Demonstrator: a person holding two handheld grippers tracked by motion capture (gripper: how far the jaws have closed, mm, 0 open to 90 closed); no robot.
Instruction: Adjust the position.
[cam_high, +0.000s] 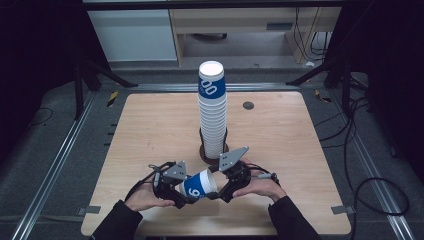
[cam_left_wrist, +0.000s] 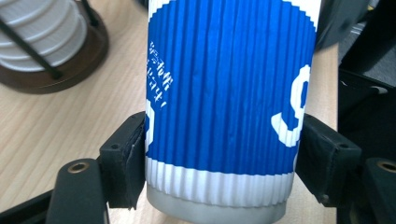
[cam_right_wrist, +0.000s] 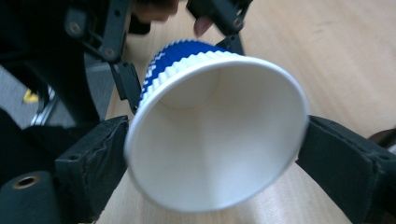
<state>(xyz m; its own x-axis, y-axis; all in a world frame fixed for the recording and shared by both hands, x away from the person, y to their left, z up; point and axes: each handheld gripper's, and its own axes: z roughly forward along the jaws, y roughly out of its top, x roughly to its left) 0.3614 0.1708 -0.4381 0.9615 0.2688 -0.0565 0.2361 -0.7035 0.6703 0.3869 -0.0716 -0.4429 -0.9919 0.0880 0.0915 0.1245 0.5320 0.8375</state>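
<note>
Spreading beneath both hands, the pale wooden square table (cam_high: 150, 130) carries a tall stack of white ribbed paper cups (cam_high: 212, 117) in a dark round holder (cam_high: 205, 154), just beyond the fingers. Between the grippers lies a blue-and-white ribbed paper cup (cam_high: 199, 184), on its side: the left gripper (cam_left_wrist: 219, 158) clamps its base end, the right gripper (cam_right_wrist: 212, 149) pinches its open rim.

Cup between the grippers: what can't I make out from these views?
- Cup print: high view too small; left gripper view cuts it off at the top edge.
- Right gripper contact: its own view blurs the rim; jaws flank it, touch unclear.
- Stack holder base: high view, hidden behind the right gripper's grey plate.
</note>
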